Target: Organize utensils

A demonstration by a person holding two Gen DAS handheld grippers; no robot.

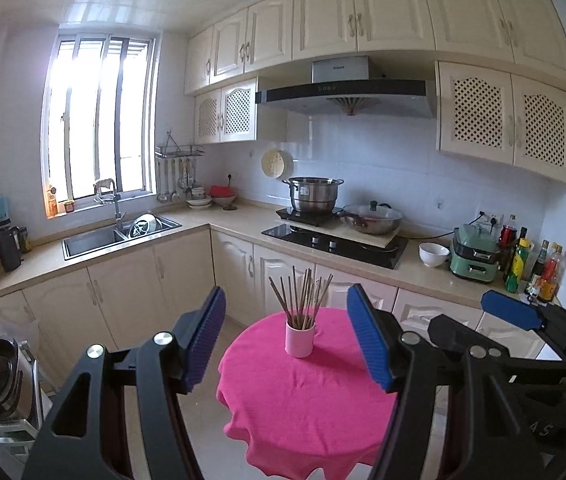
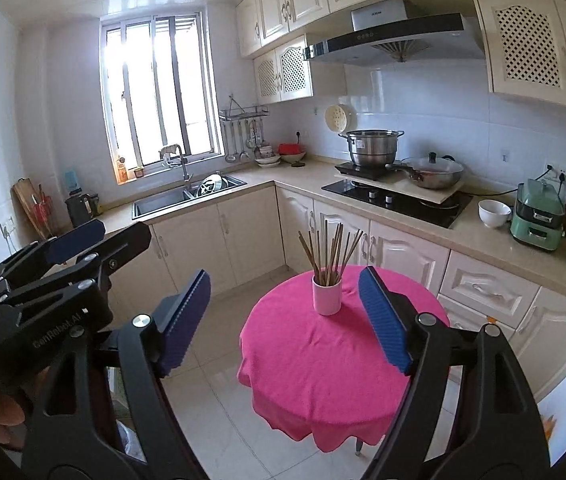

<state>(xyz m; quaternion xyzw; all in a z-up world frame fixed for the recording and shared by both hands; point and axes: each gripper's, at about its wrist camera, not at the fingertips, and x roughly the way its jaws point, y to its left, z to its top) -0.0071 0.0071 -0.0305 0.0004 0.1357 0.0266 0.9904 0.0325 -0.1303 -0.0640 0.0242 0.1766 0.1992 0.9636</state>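
Observation:
A pale pink cup (image 1: pixel 299 338) (image 2: pixel 327 295) stands upright on a small round table under a bright pink cloth (image 1: pixel 307 392) (image 2: pixel 323 360). Several brown chopsticks (image 1: pixel 301 294) (image 2: pixel 331 250) stand in it, fanned out. My left gripper (image 1: pixel 286 312) is open and empty, held above and short of the table, with the cup between its blue pads in view. My right gripper (image 2: pixel 285 294) is open and empty too, at a similar height, to the right of the left one. It also shows in the left wrist view (image 1: pixel 511 312).
An L-shaped kitchen counter (image 1: pixel 219 220) runs behind the table, with a sink (image 1: pixel 115 236), a hob (image 1: pixel 335 240) bearing a steel pot and a lidded pan, a white bowl (image 1: pixel 434 255), a green appliance and bottles. Tiled floor (image 2: pixel 223 396) surrounds the table.

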